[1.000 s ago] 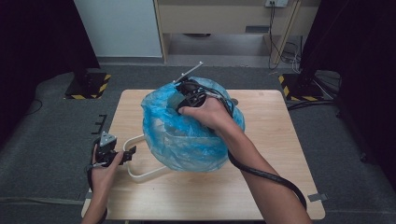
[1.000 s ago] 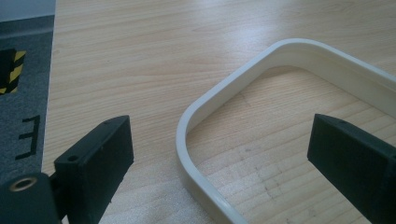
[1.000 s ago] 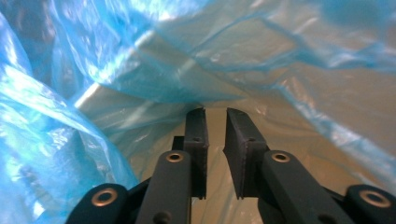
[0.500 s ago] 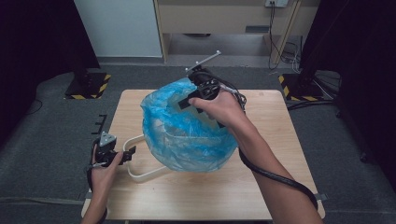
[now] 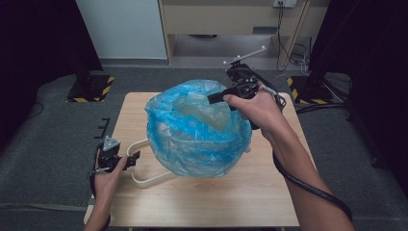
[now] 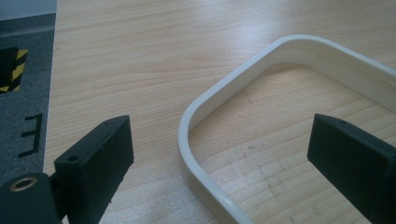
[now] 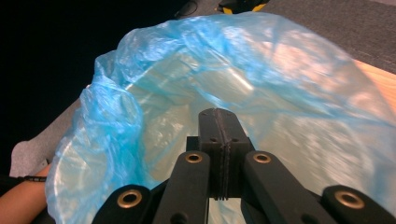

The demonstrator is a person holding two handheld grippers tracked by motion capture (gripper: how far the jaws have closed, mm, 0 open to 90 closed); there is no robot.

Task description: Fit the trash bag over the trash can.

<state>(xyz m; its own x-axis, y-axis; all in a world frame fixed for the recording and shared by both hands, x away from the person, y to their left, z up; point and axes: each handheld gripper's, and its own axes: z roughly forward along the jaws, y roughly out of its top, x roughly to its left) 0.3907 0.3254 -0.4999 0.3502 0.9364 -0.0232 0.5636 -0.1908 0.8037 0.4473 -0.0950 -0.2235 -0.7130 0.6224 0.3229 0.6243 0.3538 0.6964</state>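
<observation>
A crinkled blue plastic bag [image 5: 192,139] billows over a cream, round-cornered frame [image 5: 144,180] on the wooden table [image 5: 231,202]. My right gripper [image 5: 211,99] hovers over the bag's open mouth, a little to its right. In the right gripper view the right gripper [image 7: 219,116] has just been closing; its jaws now press flat together with no film seen between them, and the bag [image 7: 280,79] spreads out beyond them. My left gripper [image 5: 130,161] rests low at the table's left. In its own view the left gripper [image 6: 224,158] stands open, with the frame's rim [image 6: 196,116] between its jaws, untouched.
The right gripper's black cable [image 5: 312,185] trails along the forearm. Yellow-and-black striped stand bases [image 5: 91,91] sit on the grey floor at both back corners. A pale cabinet [image 5: 216,19] stands behind the table. The table's left edge [image 6: 51,93] is close to the left gripper.
My right hand has moved right and upward, away from the top of the bag. The bag's mouth now gapes wider. The left hand has kept still.
</observation>
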